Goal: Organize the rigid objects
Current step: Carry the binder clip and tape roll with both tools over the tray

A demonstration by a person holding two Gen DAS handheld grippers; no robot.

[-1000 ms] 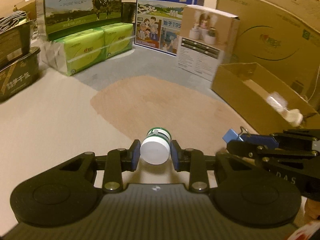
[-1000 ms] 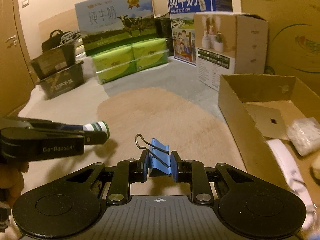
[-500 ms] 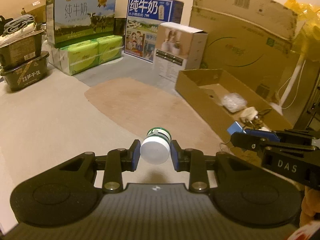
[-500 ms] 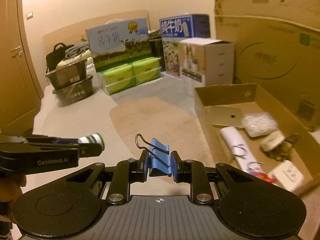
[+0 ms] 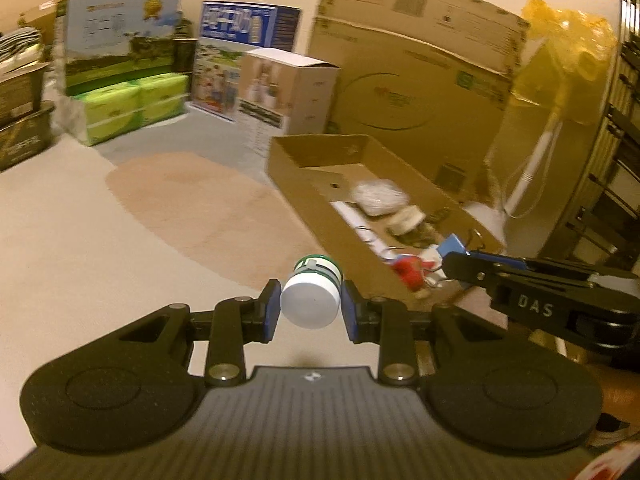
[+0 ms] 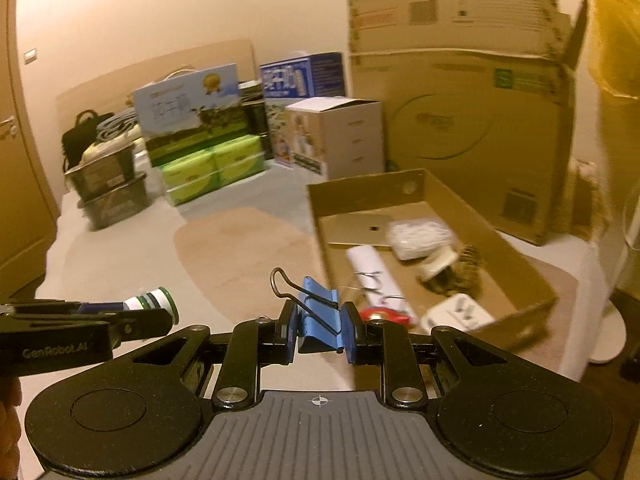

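Left gripper [image 5: 310,310] pinching white bottle [image 5: 311,298]; "DAS" right gripper [image 6: 319,330] pinching blue clip [image 6: 318,326].

motion blur smears the print on the milk cartons [image 5: 120,40] and the cardboard tray's [image 6: 404,188] contents.

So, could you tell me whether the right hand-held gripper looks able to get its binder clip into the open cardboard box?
Probably yes: the right hand-held gripper, shut on the blue binder clip, faces the open-topped cardboard box, with nothing between.
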